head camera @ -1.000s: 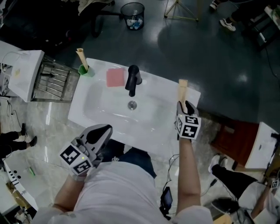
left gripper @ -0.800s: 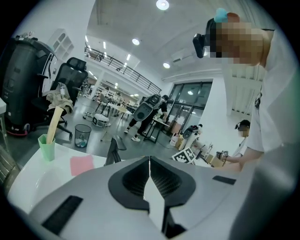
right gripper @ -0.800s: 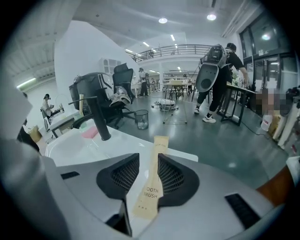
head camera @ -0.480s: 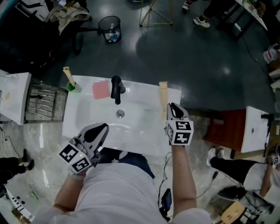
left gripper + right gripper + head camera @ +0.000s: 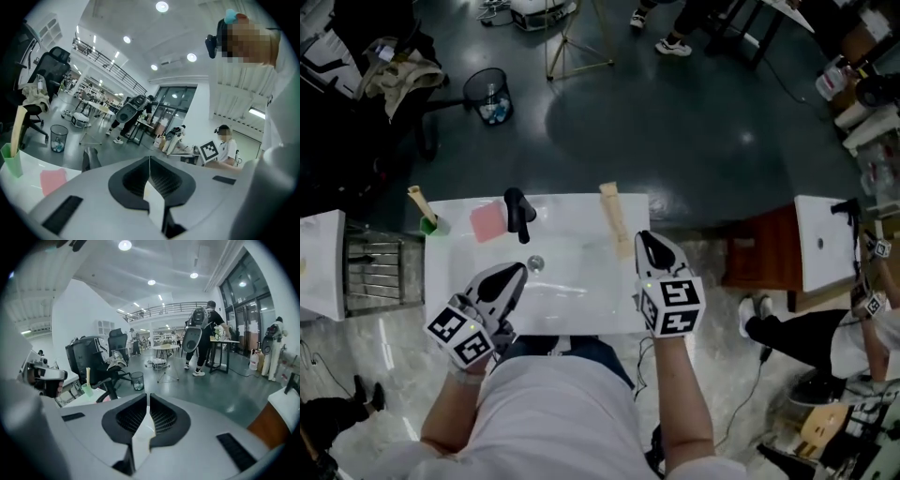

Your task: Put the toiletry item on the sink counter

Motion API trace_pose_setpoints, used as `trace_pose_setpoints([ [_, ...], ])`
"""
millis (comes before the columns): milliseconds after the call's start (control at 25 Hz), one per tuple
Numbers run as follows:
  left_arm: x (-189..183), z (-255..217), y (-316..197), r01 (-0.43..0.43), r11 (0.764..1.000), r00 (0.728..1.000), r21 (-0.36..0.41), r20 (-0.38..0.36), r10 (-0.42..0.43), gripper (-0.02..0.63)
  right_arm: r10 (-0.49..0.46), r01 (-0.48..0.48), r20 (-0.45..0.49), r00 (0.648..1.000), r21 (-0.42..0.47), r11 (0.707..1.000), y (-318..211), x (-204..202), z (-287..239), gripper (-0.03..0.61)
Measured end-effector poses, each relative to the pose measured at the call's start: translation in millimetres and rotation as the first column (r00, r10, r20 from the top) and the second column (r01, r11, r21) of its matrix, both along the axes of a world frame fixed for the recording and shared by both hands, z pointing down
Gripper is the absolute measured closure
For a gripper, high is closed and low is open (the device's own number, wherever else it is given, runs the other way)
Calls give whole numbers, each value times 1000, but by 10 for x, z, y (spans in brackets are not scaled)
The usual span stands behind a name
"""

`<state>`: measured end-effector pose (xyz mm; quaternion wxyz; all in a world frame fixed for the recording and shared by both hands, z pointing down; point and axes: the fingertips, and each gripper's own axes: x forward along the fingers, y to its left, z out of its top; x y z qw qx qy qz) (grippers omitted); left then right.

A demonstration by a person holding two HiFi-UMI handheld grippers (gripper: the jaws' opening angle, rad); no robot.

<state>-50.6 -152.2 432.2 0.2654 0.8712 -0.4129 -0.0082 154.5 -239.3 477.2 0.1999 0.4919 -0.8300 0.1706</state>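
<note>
**ENTRY: TOILETRY ITEM ON SINK SURFACE, HAZARDS FROM HERE**

**Item.** Long, pale cream, flat-sided toiletry item. It lies flat on the white glossy ceramic sink surface, at 2 o'clock from the small round metal drain. Its length runs roughly 11 to 5 o'clock. Nothing grips it, and the placement looks done.

**Right gripper**. Grey 2-fingered tool with a marker cube. The fingers are closing fully, pad to pad, with nothing between them. The tip sits just beside the item's near end, at its 4 o'clock.

**Left gripper**. Same build, fingers pressed together and empty. It is held at the basin, at 8 o'clock from the drain and well apart from the item.

**Neighbours, all well apart from the item.**
- Black upright faucet, at 12 o'clock from the drain.
- Pink square pad, at 11 o'clock.
- Green plastic cup holding a wooden stick, at 10 o'clock.

**Hazards, as judged.**
1. If the right gripper swings toward 9 or 10 o'clock, it would clip the item's near end. The glaze looks slick, so the item would likely skid toward the basin.
2. A nudge toward 3 o'clock could carry the item over the surface's side edge to the floor.
3. Whether the near end overhangs the basin slope cannot be told. If it does, a light knock could tip it in.
</note>
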Motion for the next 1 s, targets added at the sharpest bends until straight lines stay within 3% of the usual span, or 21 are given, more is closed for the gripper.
trace_pose_setpoints([
  [480,429,-216,-119,-178,983,983,42,-35,180,594,128,-130,30,991,106,986,626,196,-627,545],
  [1000,952,-258,-14,-368,928,928,60,-46,371,594,213,-229,106,971,172,958,1268,354,-797,545],
])
